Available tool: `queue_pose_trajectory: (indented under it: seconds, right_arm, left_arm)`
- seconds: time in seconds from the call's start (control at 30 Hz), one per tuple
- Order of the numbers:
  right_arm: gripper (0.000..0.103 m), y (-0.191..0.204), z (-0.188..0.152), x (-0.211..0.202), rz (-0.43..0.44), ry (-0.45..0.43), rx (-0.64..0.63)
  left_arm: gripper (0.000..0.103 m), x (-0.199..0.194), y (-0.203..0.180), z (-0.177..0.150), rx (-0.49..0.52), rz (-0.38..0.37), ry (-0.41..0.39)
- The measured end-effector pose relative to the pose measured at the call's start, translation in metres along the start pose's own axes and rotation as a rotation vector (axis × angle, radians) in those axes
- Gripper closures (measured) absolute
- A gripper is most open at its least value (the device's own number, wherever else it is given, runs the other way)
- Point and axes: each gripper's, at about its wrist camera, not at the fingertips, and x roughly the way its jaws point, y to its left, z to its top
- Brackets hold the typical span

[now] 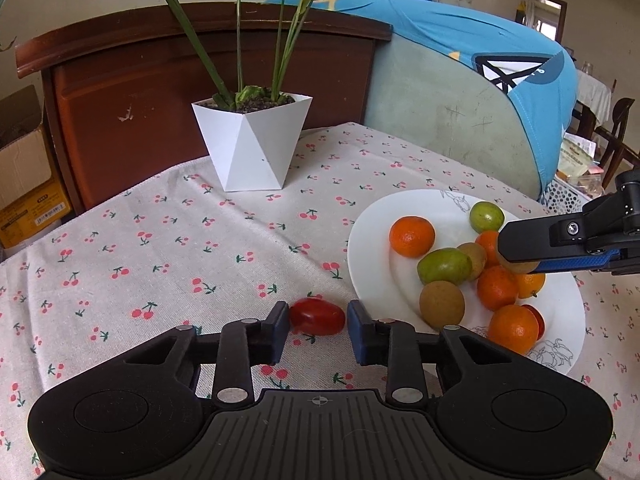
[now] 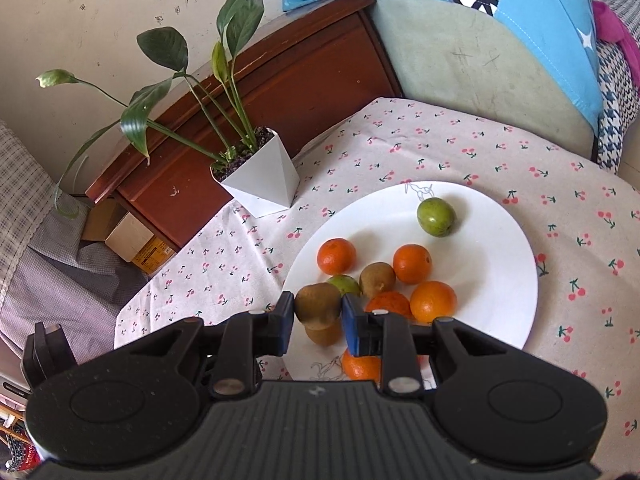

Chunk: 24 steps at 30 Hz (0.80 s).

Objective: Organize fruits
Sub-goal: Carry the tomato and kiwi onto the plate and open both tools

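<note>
A small red fruit point(image 1: 320, 316) lies on the cherry-print tablecloth point(image 1: 160, 248), just left of the white plate point(image 1: 370, 268). My left gripper point(image 1: 318, 322) is shut on it, one pad at each end. The plate point(image 2: 500, 240) holds several oranges point(image 2: 412, 264), green fruits point(image 2: 436, 217) and brown fruits point(image 2: 377, 278). My right gripper point(image 2: 319, 312) is shut on a brown fruit point(image 2: 318, 306) and holds it over the plate's near-left part. In the left wrist view the right gripper point(image 1: 516, 262) reaches in from the right above the plate, with the brown fruit point(image 1: 520, 267) showing between its fingers.
A white faceted plant pot point(image 1: 252, 148) stands at the table's back, its long leaves reaching up. Behind it is a dark wooden board point(image 1: 160, 92). A blue cloth point(image 1: 460, 36) covers a cushion at the back right. A cardboard box point(image 1: 24, 168) sits off the table's left.
</note>
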Motion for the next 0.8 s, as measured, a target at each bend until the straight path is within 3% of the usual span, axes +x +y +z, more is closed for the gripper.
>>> queue_pose_trajectory:
  seconds: [0.23,0.47,0.6,0.8]
  right_arm:
    - [0.077,-0.013,0.008,-0.008,-0.008,-0.038,0.034]
    - [0.077,-0.04,0.024,-0.022,-0.039,-0.097,0.116]
    - [0.077,-0.052,0.024,-0.023,-0.048,-0.093,0.159]
    - [0.077,-0.063,0.021,-0.018,-0.057,-0.069,0.209]
  left_arm:
    - [0.076,-0.014,-0.001,0.007,-0.035,0.016,-0.042]
    - [0.076,-0.034,-0.027,0.038,-0.052,-0.088,-0.105]
    - [0.076,-0.028,-0.04,0.053,-0.047,-0.134,-0.095]
    - [0.076,-0.003,-0.056,0.057,-0.028,-0.141,-0.068]
